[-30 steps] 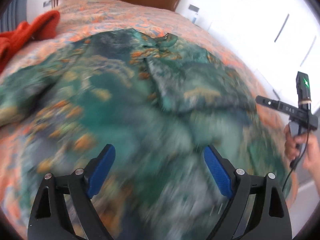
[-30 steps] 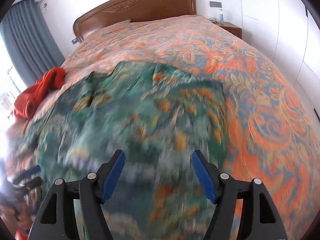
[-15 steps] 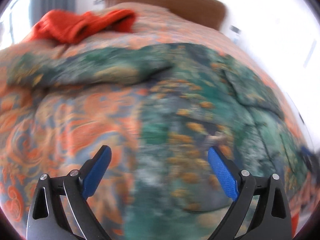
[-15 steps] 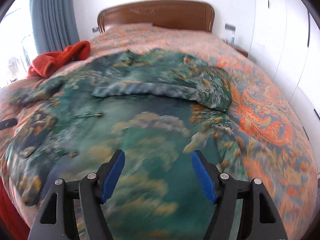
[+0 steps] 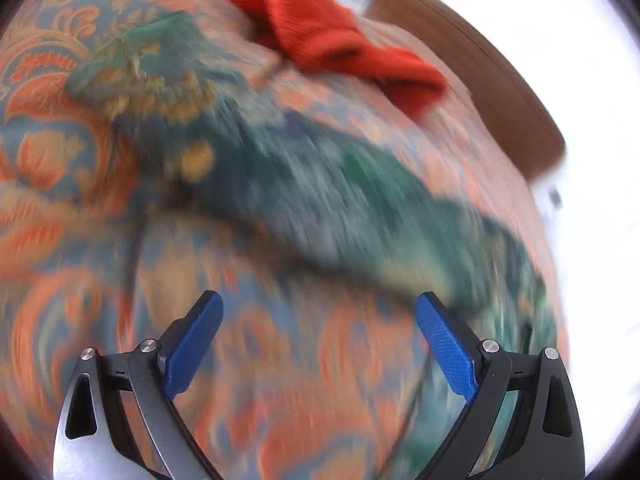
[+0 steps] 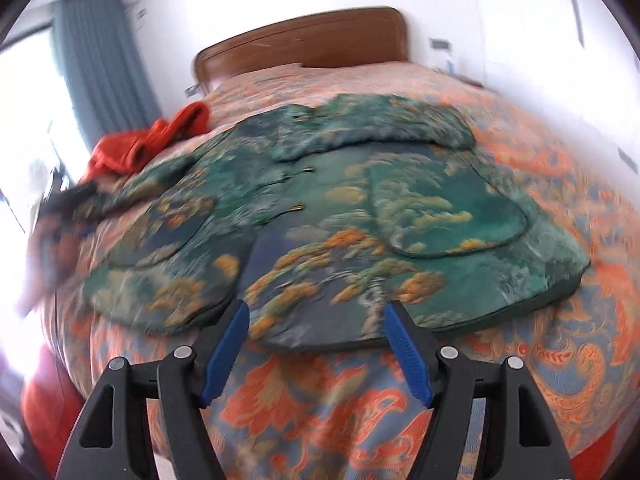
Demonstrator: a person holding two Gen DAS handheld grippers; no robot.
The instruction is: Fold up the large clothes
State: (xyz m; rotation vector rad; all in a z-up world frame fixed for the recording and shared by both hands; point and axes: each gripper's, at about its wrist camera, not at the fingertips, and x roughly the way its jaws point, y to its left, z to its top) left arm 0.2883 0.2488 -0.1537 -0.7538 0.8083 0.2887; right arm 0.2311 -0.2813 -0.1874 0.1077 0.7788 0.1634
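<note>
A large green patterned jacket (image 6: 360, 208) lies spread flat on the bed, its right sleeve folded across the chest. My right gripper (image 6: 316, 324) hovers open just off the jacket's near hem, nothing between its blue pads. In the left wrist view my left gripper (image 5: 316, 320) is open over the bedspread, and the jacket's left sleeve (image 5: 320, 184) stretches blurred across the picture just beyond the fingertips. In the right wrist view the left gripper (image 6: 70, 200) shows as a dark blur by that sleeve's end.
An orange and blue patterned bedspread (image 6: 560, 340) covers the bed. A red-orange garment (image 6: 148, 144) lies bunched at the left side near the curtain (image 6: 100, 60). The wooden headboard (image 6: 304, 44) stands at the far end. The bed's near edge drops off below the right gripper.
Both views have swung fast. My left gripper slid left off the jacket body towards the sleeve and rolled. My right gripper pulled back from over the jacket to its near hem.
</note>
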